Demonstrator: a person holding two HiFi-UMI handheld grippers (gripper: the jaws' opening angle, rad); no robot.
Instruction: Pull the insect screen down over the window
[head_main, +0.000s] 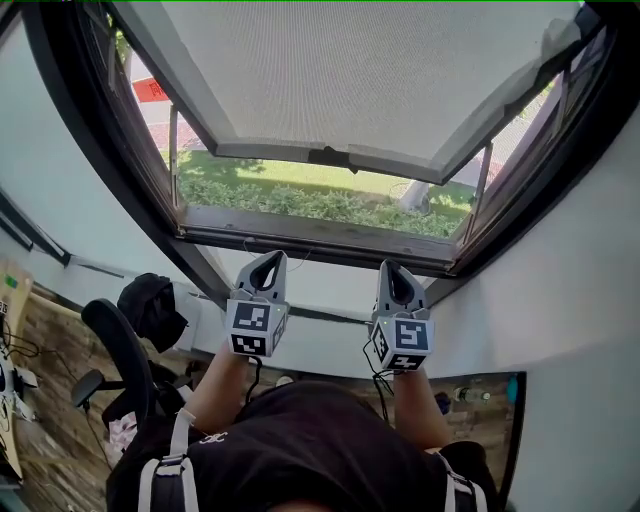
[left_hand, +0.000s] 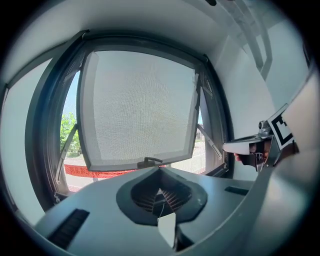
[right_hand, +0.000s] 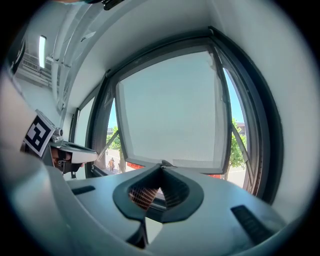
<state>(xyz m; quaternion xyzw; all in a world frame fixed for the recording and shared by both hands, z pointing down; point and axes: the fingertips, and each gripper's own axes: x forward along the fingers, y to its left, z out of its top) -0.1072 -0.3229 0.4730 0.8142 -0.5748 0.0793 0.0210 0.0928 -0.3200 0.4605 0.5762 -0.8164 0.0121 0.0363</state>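
Insect screen (head_main: 330, 75), 1, sits beyond 2 closed, empty grippers: left gripper (head_main: 270, 258), right gripper (head_main: 390, 267).

We hold both grippers side by side just below the sill (head_main: 300, 232): left gripper (head_main: 267, 262), right gripper (head_main: 393, 270), fingers together, nothing in them. Above, the screen (head_main: 330, 70) covers the upper window (head_main: 90, 150), its handle (head_main: 330, 157) mid-bar. A hedge (head_main: 310, 202) shows through the gap. A chair (head_main: 122, 350) sits lower left.
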